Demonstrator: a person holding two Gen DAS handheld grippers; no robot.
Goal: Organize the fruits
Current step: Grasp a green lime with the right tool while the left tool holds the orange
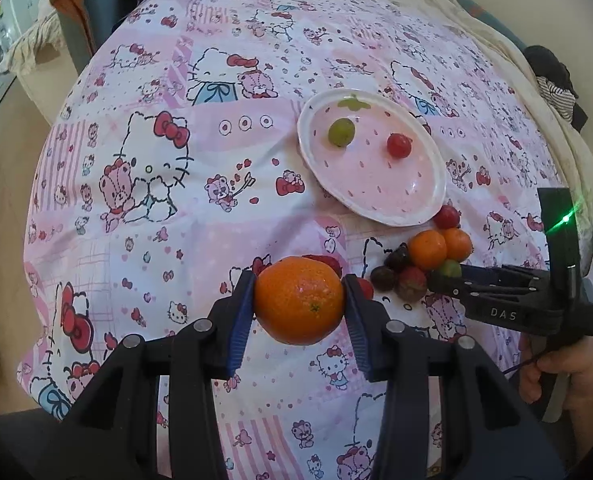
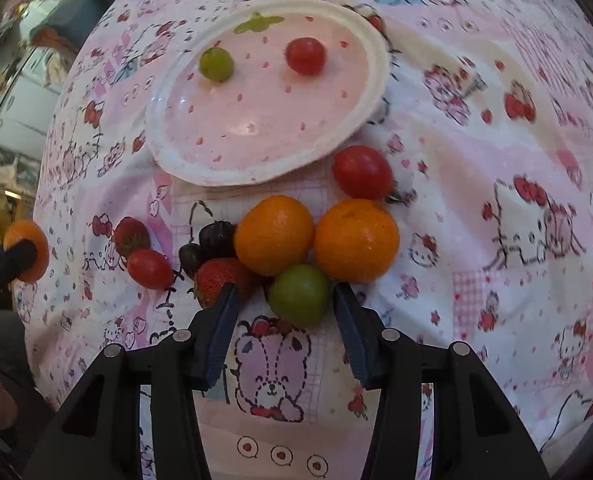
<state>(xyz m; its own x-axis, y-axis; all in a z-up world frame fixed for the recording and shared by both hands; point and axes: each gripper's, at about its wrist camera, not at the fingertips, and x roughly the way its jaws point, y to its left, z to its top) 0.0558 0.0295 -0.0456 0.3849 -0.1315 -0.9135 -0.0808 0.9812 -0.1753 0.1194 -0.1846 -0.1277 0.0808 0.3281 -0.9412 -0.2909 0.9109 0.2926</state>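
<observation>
Pink cartoon cloth (image 1: 200, 208) covered the surface under your plate (image 1: 430, 204). Your left gripper (image 1: 299, 300) clamped an orange (image 1: 299, 304) above the cloth. Your right gripper (image 2: 282, 300) stood wide around a green fruit (image 2: 298, 295), by two oranges (image 2: 274, 234) near the plate.

The left wrist camera looked forward along its fingers from above the pink cartoon-print cloth (image 1: 144, 208), farther back. The right wrist camera sat closer, facing the same way. Both views shared the pink oval strawberry-patterned plate (image 1: 432, 200) (image 2: 168, 160).
</observation>
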